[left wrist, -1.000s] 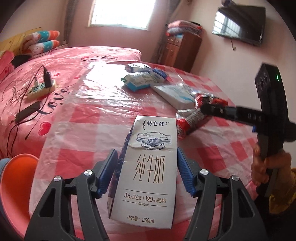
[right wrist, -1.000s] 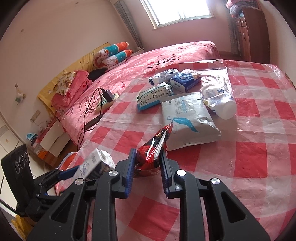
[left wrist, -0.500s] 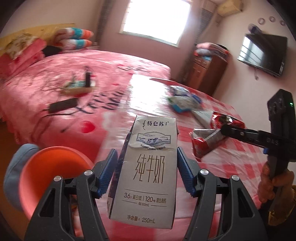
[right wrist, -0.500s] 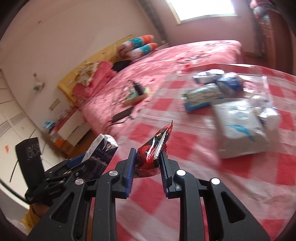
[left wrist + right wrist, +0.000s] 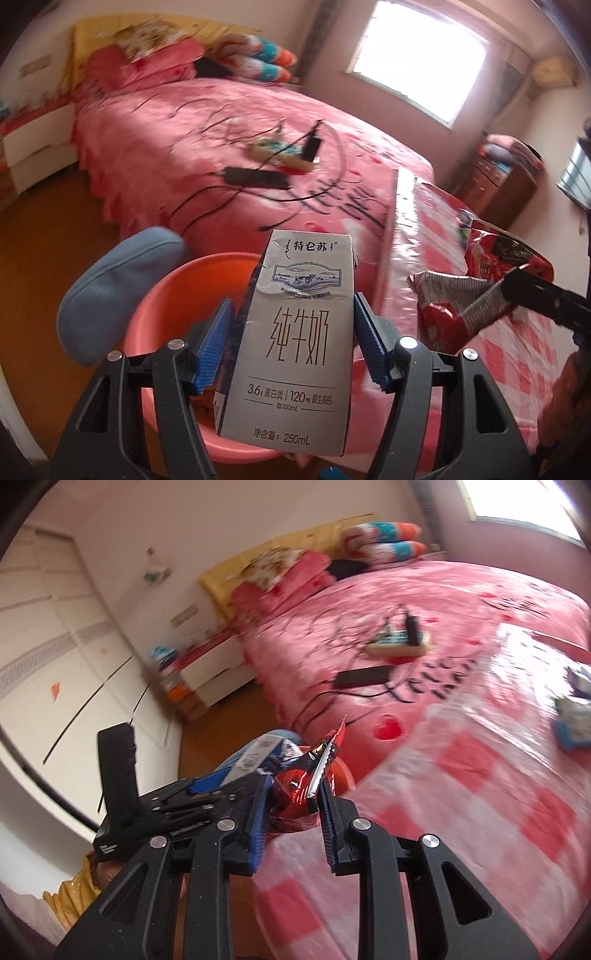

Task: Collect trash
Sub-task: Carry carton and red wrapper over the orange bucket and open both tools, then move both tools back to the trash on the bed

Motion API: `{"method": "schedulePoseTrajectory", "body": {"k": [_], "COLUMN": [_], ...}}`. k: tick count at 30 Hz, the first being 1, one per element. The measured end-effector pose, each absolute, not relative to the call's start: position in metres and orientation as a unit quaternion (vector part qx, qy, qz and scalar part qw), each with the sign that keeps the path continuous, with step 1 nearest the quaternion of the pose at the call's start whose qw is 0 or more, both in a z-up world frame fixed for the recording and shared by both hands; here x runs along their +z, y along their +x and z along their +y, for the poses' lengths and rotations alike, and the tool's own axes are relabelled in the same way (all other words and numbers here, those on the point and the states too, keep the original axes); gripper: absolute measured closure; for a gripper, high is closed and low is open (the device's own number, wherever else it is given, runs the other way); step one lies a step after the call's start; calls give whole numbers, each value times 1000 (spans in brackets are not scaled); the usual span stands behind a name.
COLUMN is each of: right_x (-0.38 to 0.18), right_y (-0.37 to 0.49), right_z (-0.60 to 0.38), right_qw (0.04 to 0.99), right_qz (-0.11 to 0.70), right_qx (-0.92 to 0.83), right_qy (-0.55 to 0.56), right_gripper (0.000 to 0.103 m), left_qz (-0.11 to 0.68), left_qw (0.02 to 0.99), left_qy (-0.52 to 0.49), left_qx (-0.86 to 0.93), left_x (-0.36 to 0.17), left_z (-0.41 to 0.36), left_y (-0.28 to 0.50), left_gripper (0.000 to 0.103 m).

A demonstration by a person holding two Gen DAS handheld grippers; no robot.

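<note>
**Bedroom, trash run: both hands loaded over the basin**

Setting: a bedroom with a pink bed (image 5: 221,155) and a bench (image 5: 480,775) under a red-and-white check cloth at the bed's foot.

Nearest: the left hand-held gripper (image 5: 291,343) holds one milk carton (image 5: 295,339) upright across its width, blue pads on both side walls. A broad grip suits the flat box and keeps it from twisting. The carton hangs directly above one orange basin (image 5: 177,295) on the floor, apparently the trash bin; one blue-grey lid-like shape (image 5: 118,288) sits just beside the basin.

Right side: the right hand-held gripper (image 5: 291,805) is pinched narrow on one red snack wrapper (image 5: 299,786), a tight pinch because the foil is thin. It is close beside the carton and aimed toward the basin.

Farther: one power strip (image 5: 284,153) and one black adapter (image 5: 255,177) lie on the bed with cables. More packets stay on the bench, blurred; count uncertain.

Judgement: a release over the basin seems due.
</note>
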State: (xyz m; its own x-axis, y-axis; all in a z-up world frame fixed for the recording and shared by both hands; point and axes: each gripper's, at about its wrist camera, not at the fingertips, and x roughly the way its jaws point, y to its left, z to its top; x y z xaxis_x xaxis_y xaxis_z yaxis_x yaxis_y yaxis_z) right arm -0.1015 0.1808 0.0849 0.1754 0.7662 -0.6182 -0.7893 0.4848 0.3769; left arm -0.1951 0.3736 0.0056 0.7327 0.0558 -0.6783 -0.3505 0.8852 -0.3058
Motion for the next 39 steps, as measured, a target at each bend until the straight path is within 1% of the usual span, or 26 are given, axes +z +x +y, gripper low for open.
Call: {"method": "schedulePoseTrajectory", "body": {"k": [5,6,7,8,9,10,12,13,17,18,19,22,24,31,39], "right_x": [66,61,59,58,59,61,65,68,78,81,82,83,81,73,75], "right_y": [-106,-105,-104,-103,-102,-101,-98,-97,-93,-94,-94,-94,-92,-93,-93], "right_z": [217,219,217,213,207,200,185,176,146,136,131,112,101,69,35], "right_qw": [754,750,751,754,759,766,779,788,812,823,827,838,841,848,860], "right_qz": [411,419,422,422,418,413,404,398,380,371,366,360,360,360,339], "right_qx": [510,510,507,503,498,492,479,469,442,430,425,409,401,384,373], "right_qy": [-48,-43,-32,-25,-16,-10,-2,5,24,25,27,38,48,66,77], "right_gripper": [73,67,56,49,38,37,35,29,22,18,16,12,12,12,12], "left_qz": [362,369,375,381,383,384,383,384,378,375,373,369,363,356,353], "left_qw": [890,886,883,879,877,877,879,880,885,887,889,893,897,907,917], "left_qy": [-239,-239,-239,-240,-240,-238,-225,-220,-211,-207,-205,-200,-197,-180,-143], "left_qx": [139,147,153,159,163,165,171,172,171,170,169,164,157,137,118], "left_x": [-14,-17,-20,-24,-25,-27,-27,-26,-19,-16,-13,-8,-2,14,28], "left_z": [394,396,398,400,402,403,402,401,395,393,391,384,377,350,315], "left_y": [-198,-198,-197,-198,-199,-199,-200,-200,-199,-198,-198,-197,-197,-190,-181], "left_gripper": [37,37,37,36,35,32,31,31,31,31,31,28,25,23,23]}}
